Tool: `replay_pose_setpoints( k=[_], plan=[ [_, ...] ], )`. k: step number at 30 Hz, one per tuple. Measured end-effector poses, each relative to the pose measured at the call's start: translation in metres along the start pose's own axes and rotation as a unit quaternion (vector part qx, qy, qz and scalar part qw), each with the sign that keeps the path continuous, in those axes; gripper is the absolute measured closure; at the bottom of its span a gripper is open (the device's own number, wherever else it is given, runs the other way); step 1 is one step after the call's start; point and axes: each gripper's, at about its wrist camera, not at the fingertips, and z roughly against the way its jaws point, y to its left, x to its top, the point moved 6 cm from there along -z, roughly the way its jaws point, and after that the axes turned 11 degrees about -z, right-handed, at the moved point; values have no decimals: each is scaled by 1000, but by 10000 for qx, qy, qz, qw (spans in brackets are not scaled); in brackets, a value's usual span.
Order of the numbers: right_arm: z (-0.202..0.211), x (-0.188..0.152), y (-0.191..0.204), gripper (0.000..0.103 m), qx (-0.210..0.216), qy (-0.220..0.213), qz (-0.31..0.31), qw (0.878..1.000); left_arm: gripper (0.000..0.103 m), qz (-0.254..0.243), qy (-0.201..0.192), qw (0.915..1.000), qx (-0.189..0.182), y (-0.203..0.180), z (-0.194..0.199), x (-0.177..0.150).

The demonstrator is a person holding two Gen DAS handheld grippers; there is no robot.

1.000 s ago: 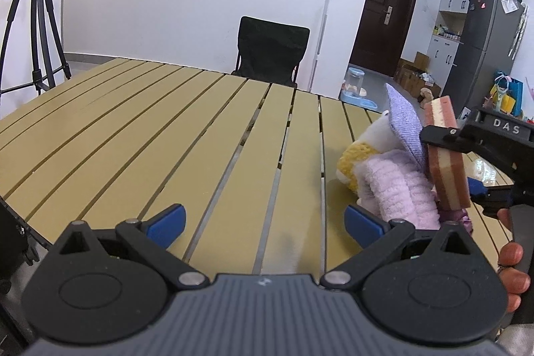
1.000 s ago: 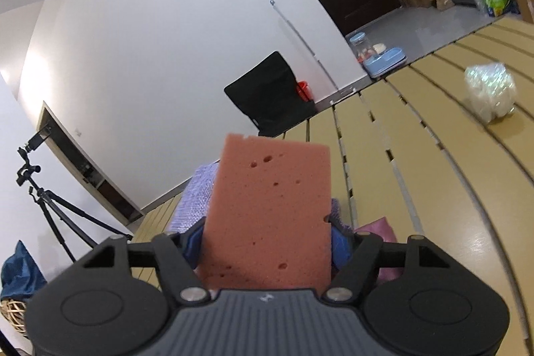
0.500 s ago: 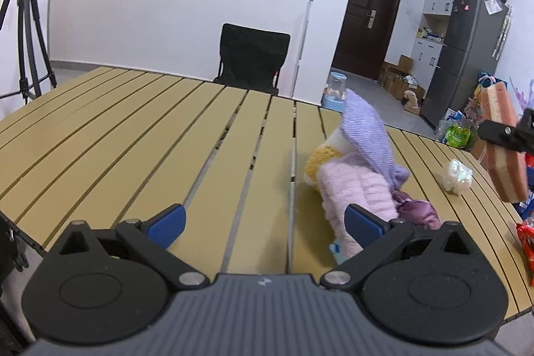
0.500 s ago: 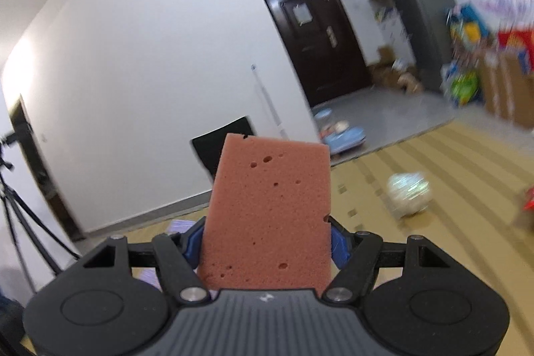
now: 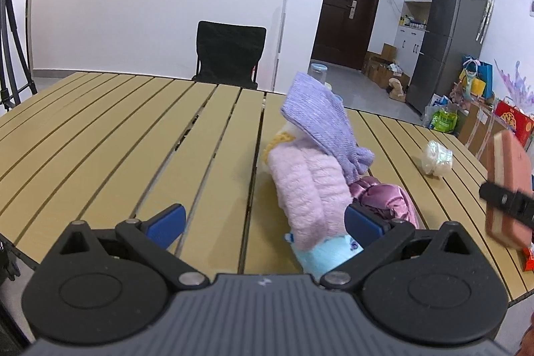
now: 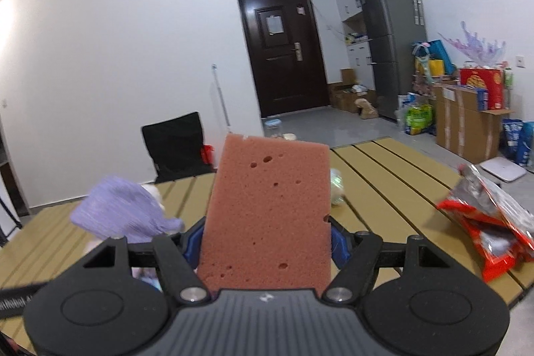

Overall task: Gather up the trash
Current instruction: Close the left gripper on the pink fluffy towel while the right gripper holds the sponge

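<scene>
sponge in hand, trash still on the table

the table (image 5: pixel 100 129) fills the lower frame. a cloth pile (image 5: pixel 317 162) sits centre. lower right in the right view lies a red wrapper (image 6: pixel 490 222); a crumpled wad (image 5: pixel 437 157) sits mid right. the right gripper (image 6: pixel 267 235) pinches the sponge (image 6: pixel 267 209). the left gripper (image 5: pixel 263 222) is spread, empty. judging by this, most collecting remains
</scene>
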Motion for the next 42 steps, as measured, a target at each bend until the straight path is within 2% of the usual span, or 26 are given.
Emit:
replay_pose_setpoints(
  k=[4, 8, 17, 27, 30, 33, 34, 35, 42],
  plan=[
    [-4, -19, -18, 33, -180, -66, -196, 9996, 0, -81, 29, 10000, 7, -8, -7, -2],
    [-11, -36, -34, 33, -166, 3, -423, 9990, 0, -150, 51, 9999, 9, -14, -12, -5],
    [-12, -46, -35, 33, -192, 33, -290, 9994, 0, -235, 116, 9996, 41, -24, -26, -11],
    [-10, -46, -42, 33, -206, -18, -261, 9994, 2, -258, -160, 9995, 127, -33, -41, -5],
    [-12, -47, -45, 33, -248, 13, -249, 9994, 9, -123, -198, 9997, -8, -30, -47, -1],
    [-13, -49, -48, 33, -260, 34, -217, 9994, 36, -81, -103, 9998, -155, -30, -55, -2],
    [-14, -49, -48, 33, -267, 46, -202, 9994, 50, -43, -67, 9997, -251, -30, -57, -3],
    [-14, -50, -49, 33, -271, 55, -196, 9994, 59, -12, -52, 9994, -340, -30, -58, -4],
    [-16, -53, -44, 34, -195, 98, -117, 9997, 67, -20, -189, 9995, -246, -30, -52, -3]
  ],
)
